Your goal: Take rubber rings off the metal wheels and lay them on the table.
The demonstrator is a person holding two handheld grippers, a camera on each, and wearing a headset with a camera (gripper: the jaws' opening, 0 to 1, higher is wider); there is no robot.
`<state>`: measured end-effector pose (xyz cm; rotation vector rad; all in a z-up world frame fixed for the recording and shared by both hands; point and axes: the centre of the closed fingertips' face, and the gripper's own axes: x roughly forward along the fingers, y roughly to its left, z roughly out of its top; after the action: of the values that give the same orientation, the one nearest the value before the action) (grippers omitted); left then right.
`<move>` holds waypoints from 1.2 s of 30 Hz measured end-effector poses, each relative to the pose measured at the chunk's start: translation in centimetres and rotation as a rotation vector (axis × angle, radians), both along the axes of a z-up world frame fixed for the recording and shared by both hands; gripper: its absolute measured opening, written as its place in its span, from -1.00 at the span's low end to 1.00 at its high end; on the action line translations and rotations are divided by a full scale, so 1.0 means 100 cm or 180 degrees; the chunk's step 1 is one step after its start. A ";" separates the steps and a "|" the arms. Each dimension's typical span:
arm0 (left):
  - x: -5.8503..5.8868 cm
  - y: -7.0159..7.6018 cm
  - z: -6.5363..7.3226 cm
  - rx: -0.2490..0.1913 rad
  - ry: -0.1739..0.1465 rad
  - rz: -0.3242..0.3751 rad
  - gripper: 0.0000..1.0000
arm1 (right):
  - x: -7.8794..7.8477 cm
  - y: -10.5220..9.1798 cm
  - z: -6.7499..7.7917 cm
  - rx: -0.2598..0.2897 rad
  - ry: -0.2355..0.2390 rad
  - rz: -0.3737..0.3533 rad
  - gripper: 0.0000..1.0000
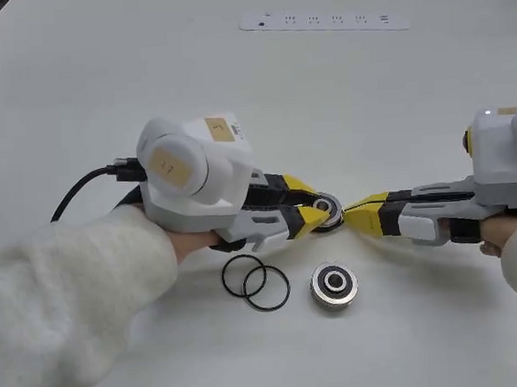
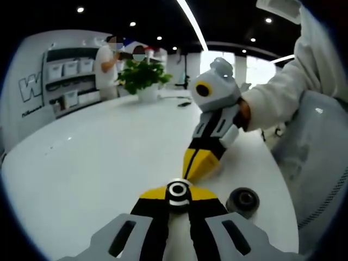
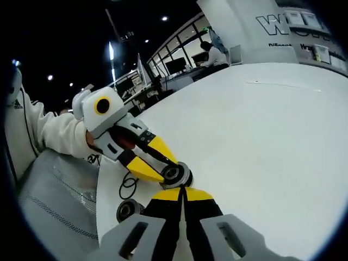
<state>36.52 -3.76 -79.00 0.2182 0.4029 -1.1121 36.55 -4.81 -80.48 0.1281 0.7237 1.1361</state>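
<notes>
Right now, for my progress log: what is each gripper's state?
Left gripper: closed on a metal wheel.
Right gripper: closed, tips at that wheel; whether anything is pinched cannot be told.

A white power strip lies flat far ahead. A person stands between shelves and a potted plant; ceiling lights glow overhead
</notes>
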 end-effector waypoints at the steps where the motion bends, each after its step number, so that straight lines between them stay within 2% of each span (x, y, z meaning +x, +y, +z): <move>1: 0.000 0.000 0.000 0.0001 -0.0002 -0.0003 -0.72 | 0.000 0.000 0.000 0.0029 0.0038 -0.0008 -1.00; 5: -0.001 0.000 -0.001 0.0010 -0.0018 -0.0015 -0.72 | 0.000 -0.001 0.000 0.0213 0.0293 -0.0144 -1.00; 8: -0.001 0.000 -0.001 0.0012 -0.0023 -0.0015 -0.72 | 0.000 -0.002 0.001 0.0305 0.0390 -0.0222 -1.00; 15: -0.001 0.001 -0.002 0.0016 -0.0046 -0.0040 -0.73 | -0.001 -0.002 0.007 0.0646 0.0676 -0.0416 -1.00; 24: -0.002 0.001 -0.002 0.0054 -0.0104 -0.0050 -0.73 | -0.004 0.001 0.010 0.0693 0.0724 -0.0427 -1.00; 36: -0.005 0.000 -0.001 0.0067 -0.0133 -0.0054 -0.74 | -0.006 0.004 0.013 0.0690 0.0751 -0.0422 -1.00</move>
<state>36.04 -3.73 -79.12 0.2636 0.3761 -1.1187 35.91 -4.42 -79.20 0.4933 0.7864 1.0801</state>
